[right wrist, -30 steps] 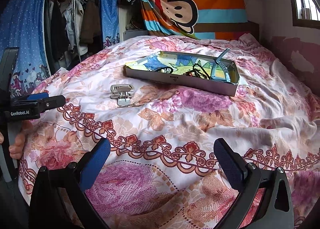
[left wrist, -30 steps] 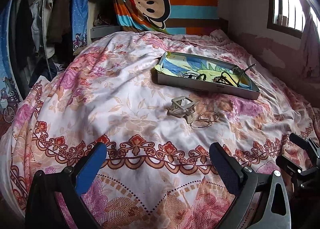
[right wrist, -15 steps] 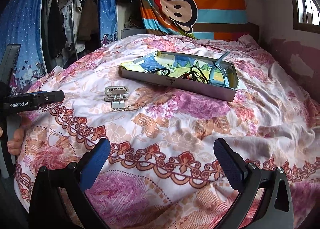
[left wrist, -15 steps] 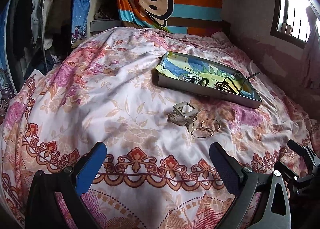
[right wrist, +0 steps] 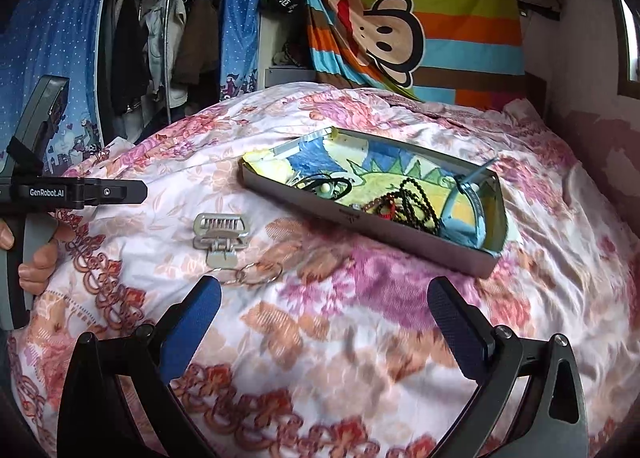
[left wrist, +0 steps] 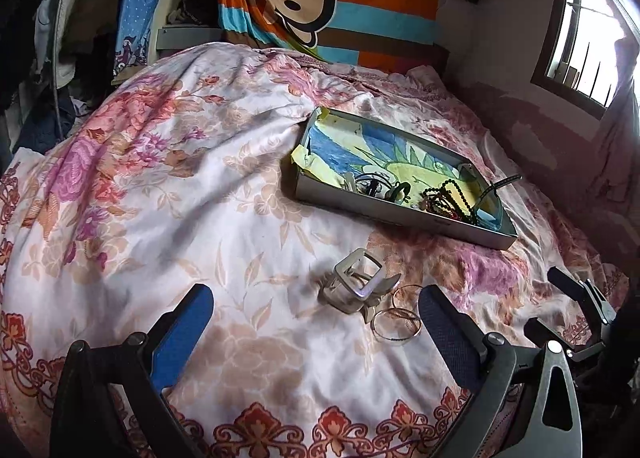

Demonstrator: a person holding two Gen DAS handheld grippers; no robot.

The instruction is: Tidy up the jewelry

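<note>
A pale hair claw clip (left wrist: 358, 285) lies on the floral bedspread, with thin gold bangles (left wrist: 396, 320) beside it on its right. My left gripper (left wrist: 316, 322) is open and empty, just short of the clip and bangles. A shallow grey tray (left wrist: 400, 218) lined with a cartoon cloth holds black beads (left wrist: 448, 198) and other jewelry. In the right wrist view the clip (right wrist: 221, 233), the bangles (right wrist: 256, 274) and the tray (right wrist: 360, 218) lie ahead; my right gripper (right wrist: 324, 318) is open and empty, nearer the bed's front.
The left gripper's body (right wrist: 72, 192) shows at the left in the right wrist view. A clothes rack (right wrist: 160, 38) stands left of the bed. A striped monkey blanket (right wrist: 416, 34) hangs at the head. A wall with a window (left wrist: 584, 38) runs along the right.
Both grippers have moved forward over the bed toward the clip and bangles. Their jaws stay open. Nothing on the bed has moved.
</note>
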